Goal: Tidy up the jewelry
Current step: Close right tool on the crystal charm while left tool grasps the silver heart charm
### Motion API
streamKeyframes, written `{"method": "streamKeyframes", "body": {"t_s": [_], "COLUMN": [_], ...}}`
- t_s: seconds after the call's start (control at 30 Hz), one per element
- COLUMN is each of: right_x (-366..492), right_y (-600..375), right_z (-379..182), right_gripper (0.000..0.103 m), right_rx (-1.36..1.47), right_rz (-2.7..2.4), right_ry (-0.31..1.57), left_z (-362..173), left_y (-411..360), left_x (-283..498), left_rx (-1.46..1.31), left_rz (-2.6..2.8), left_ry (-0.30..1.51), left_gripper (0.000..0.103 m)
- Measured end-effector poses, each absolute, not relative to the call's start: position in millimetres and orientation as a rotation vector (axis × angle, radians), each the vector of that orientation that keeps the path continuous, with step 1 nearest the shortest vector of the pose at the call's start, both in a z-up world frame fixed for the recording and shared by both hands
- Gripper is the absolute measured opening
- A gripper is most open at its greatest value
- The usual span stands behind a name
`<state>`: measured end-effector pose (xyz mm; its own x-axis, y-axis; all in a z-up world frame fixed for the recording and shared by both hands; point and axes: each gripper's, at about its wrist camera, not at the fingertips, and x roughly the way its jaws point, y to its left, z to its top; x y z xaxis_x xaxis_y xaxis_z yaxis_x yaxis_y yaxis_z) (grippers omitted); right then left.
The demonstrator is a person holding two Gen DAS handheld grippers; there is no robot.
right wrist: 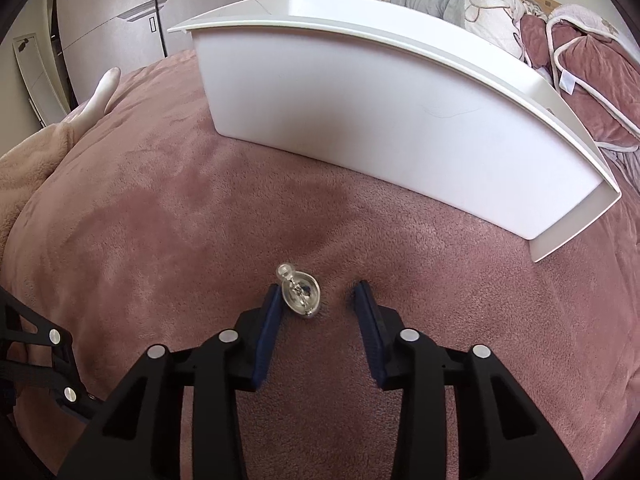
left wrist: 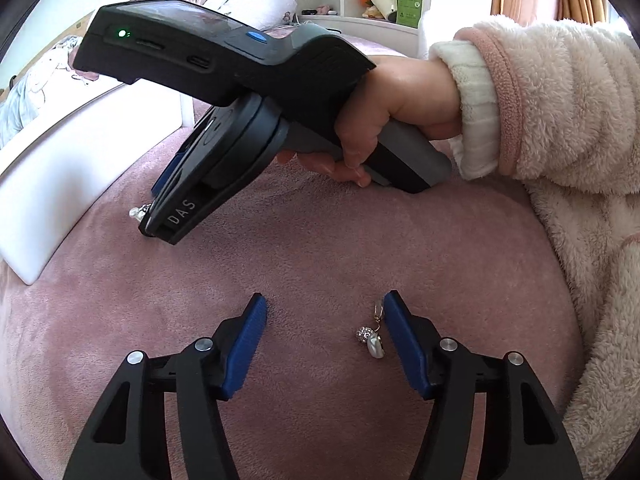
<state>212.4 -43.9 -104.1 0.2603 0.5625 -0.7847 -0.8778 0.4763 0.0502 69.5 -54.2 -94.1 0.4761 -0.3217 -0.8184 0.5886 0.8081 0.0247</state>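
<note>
Left gripper (left wrist: pixel 325 312) standing open, pearl earring (left wrist: pixel 372 338) lying beside its right pad | right gripper (right wrist: pixel 318 300) standing open, silver earring (right wrist: pixel 301 295) lying unpinched between fingers | white tray (right wrist: pixel 360 120) sitting beyond on pink blanket (right wrist: pixel 160 220).

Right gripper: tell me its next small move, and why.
Probably close the right gripper fully on the earring. The earring lies on the pink blanket between the pads, against the left pad, with a gap to the other. The white tray waits just beyond.
</note>
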Motion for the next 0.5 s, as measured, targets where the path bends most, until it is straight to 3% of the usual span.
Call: {"method": "streamKeyframes", "body": {"t_s": [0.23,0.4,0.5], "right_x": [213,216,217], "right_y": [-45,-50,-53], "right_z": [-103,-100,-97], "right_gripper": [0.019,0.019,0.019], "right_rx": [-0.431,-0.411,-0.399], "right_rz": [0.994,0.976,0.961], "right_ry": [0.829,0.829,0.828], "left_z": [-93,-90,-89], "left_y": [-54,-43,-40], "left_x": [73,78,77], "left_rx": [0.299,0.266,0.268], "left_rz": [-0.564,-0.555,-0.556], "left_ry": [0.922,0.926,0.924], "left_gripper": [0.050,0.029,0.024]}}
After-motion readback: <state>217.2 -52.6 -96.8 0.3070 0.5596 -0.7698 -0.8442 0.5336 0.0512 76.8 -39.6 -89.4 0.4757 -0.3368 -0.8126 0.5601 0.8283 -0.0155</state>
